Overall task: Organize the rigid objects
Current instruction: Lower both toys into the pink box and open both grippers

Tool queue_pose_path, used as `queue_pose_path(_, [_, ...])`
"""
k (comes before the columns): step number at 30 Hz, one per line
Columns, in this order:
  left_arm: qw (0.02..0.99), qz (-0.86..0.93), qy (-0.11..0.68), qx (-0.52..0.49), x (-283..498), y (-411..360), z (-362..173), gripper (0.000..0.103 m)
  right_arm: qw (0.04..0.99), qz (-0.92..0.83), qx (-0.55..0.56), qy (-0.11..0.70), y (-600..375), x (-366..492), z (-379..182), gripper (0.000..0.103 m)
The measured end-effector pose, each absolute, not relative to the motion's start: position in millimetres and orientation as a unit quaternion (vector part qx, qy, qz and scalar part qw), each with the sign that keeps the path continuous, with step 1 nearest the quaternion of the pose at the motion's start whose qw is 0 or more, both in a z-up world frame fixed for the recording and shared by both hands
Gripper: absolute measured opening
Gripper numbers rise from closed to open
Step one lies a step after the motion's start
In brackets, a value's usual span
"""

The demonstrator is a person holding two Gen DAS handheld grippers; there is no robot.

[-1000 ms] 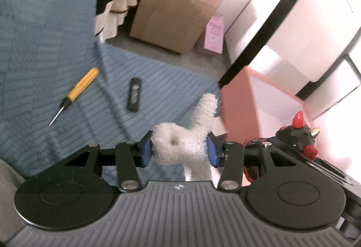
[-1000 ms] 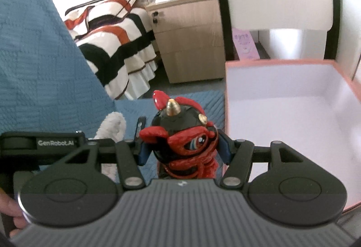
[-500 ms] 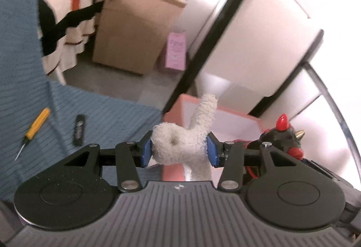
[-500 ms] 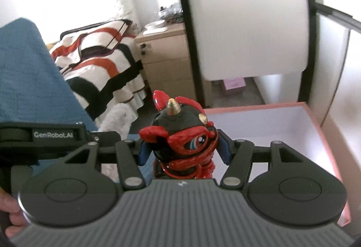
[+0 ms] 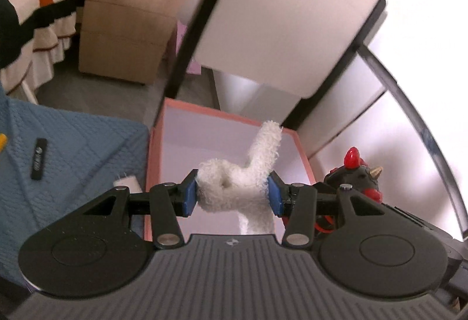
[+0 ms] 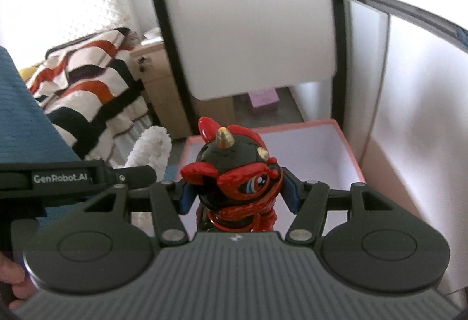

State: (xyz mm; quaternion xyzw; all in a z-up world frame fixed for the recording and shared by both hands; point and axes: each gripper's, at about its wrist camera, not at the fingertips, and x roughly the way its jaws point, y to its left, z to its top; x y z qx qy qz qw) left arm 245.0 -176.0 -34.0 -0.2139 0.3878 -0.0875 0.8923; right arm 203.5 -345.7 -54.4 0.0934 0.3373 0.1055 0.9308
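Left hand-held gripper (image 5: 232, 196) is clamped on a fluffy white plush toy (image 5: 234, 188), centre frame, in front of the open pink-walled cardboard box (image 5: 226, 117); right hand-held gripper (image 6: 238, 197) grips a glossy black-and-red horned figurine (image 6: 234, 171), centre frame, box behind; slim black remote (image 5: 39, 159) lies on blue quilted cover (image 5: 73, 162), left.

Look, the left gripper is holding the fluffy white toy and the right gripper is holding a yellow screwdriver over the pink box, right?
Not quite. The right gripper is not holding a screwdriver; it is shut on a black and red horned figure, as the right wrist view shows. The rest holds: the left gripper grips the fluffy white toy, near the pink box.
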Motion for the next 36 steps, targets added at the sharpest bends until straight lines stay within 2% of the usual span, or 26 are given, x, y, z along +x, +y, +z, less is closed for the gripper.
queue_pose_path(20, [0.851,-0.084,0.486,-0.182,275,-218,-139,0.054,0.87,0.051,0.116,0.477,-380,214,-168,0.061])
queue_pose_path(28, [0.852,-0.091,0.487,-0.168,275,-222,-145,0.054,0.86,0.044,0.114,0.495,-381,211,-180,0.062])
queue_pose_path(32, [0.855,-0.097,0.482,-0.166,274,-220,-140,0.066,0.859,0.041,0.116,0.497,-379,214,-179,0.064])
queue_pose_path(34, [0.86,-0.095,0.474,-0.164,272,-219,-134,0.066,0.859,0.039,0.118,0.497,-380,216,-177,0.067])
queue_pose_path(36, [0.864,-0.096,0.466,-0.163,270,-215,-126,0.066,0.863,0.041,0.121,0.489,-380,217,-173,0.065])
